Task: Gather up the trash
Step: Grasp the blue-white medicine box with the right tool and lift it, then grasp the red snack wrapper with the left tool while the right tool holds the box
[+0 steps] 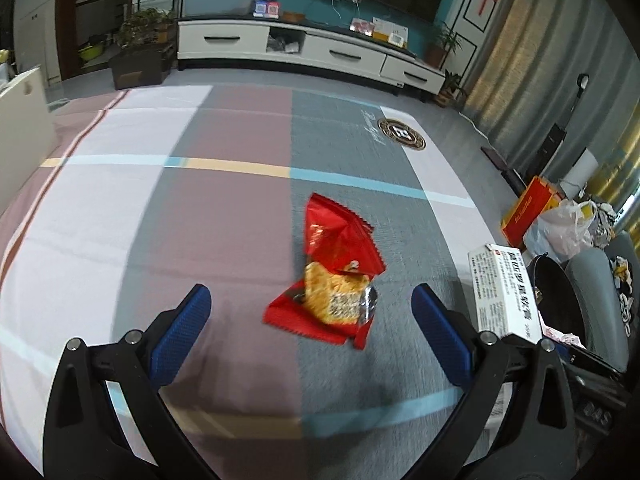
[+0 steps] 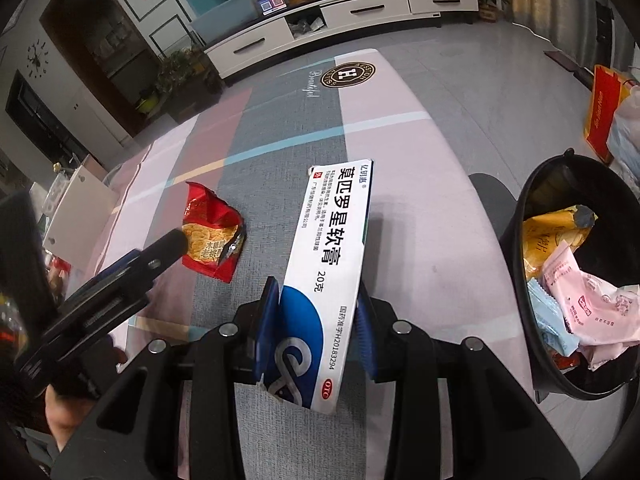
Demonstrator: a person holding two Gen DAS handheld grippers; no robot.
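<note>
A red snack wrapper [image 1: 334, 276] lies on the checked tablecloth [image 1: 160, 220], a little ahead of my left gripper [image 1: 312, 300], whose blue pads stand wide apart with nothing between them. My right gripper [image 2: 318, 308] is shut on a white and blue ointment box [image 2: 326, 264], held above the cloth. The same box [image 1: 504, 292] shows at the right edge of the left wrist view. In the right wrist view the wrapper [image 2: 210, 232] lies left of the box, with the left gripper's finger [image 2: 166, 246] next to it. A black bin [image 2: 576, 280] stands to the right.
The bin holds a yellow packet [image 2: 556, 240], pink wrappers [image 2: 592, 304] and a pale blue one. An orange box [image 1: 528, 210] and plastic bags [image 1: 564, 224] lie on the floor at the right. A white TV cabinet [image 1: 304, 50] lines the far wall. A hand [image 2: 68, 412] grips the left tool.
</note>
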